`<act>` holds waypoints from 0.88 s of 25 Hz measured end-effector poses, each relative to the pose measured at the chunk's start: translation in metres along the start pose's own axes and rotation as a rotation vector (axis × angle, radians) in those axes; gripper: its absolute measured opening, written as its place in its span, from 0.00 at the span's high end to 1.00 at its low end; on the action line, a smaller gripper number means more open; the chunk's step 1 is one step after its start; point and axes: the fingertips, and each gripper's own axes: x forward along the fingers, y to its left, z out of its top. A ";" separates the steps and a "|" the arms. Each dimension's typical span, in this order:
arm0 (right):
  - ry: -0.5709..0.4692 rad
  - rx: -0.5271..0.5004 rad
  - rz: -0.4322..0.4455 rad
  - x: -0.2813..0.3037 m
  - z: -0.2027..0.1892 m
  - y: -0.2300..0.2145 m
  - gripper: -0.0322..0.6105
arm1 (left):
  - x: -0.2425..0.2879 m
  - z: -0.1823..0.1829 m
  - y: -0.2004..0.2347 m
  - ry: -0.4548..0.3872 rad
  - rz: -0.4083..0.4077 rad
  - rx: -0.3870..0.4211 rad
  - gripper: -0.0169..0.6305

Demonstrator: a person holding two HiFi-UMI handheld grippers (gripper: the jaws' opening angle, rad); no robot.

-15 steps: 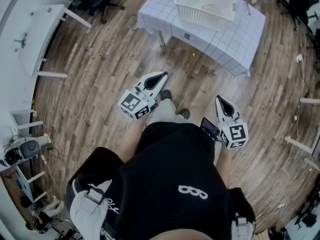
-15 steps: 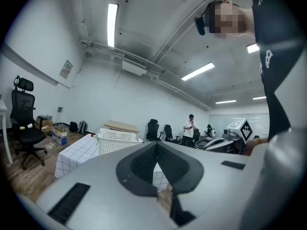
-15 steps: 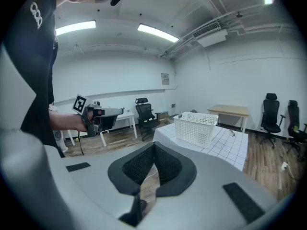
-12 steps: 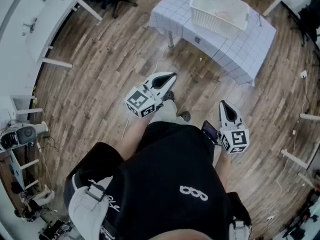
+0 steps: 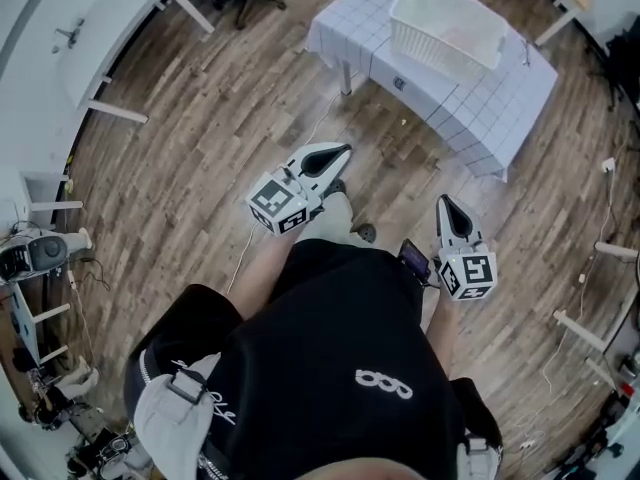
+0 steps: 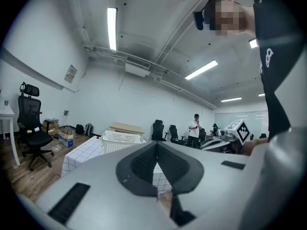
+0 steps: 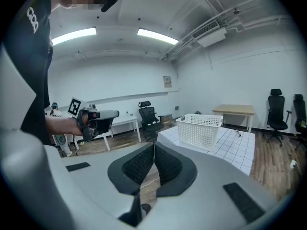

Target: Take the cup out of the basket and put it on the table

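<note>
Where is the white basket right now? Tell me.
The white basket stands on the table with the checked cloth, at the top right of the head view, across the wood floor from the person.

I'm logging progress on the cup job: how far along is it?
Done: nothing; no cup stands on the table. In hand: nothing; the left gripper and right gripper are both shut and empty, short of the table. Left: reach the basket, lift out the cup, not visible from here, set it on the table.

Plastic lattice basket point(image 5: 436, 52); checked cloth tablecloth point(image 5: 482, 118); matt wood-plank floor point(image 5: 200, 168).
</note>
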 end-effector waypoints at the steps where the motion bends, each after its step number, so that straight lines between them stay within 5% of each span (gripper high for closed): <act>1: 0.001 0.003 -0.003 0.002 0.000 -0.003 0.91 | 0.002 0.000 0.001 0.004 0.000 0.004 0.96; 9: 0.019 0.020 -0.031 0.027 0.005 -0.030 0.91 | 0.038 -0.002 0.022 0.010 -0.039 -0.004 0.96; 22: 0.046 0.001 -0.127 0.128 0.072 -0.110 0.91 | 0.154 0.041 0.128 -0.038 -0.178 -0.005 0.96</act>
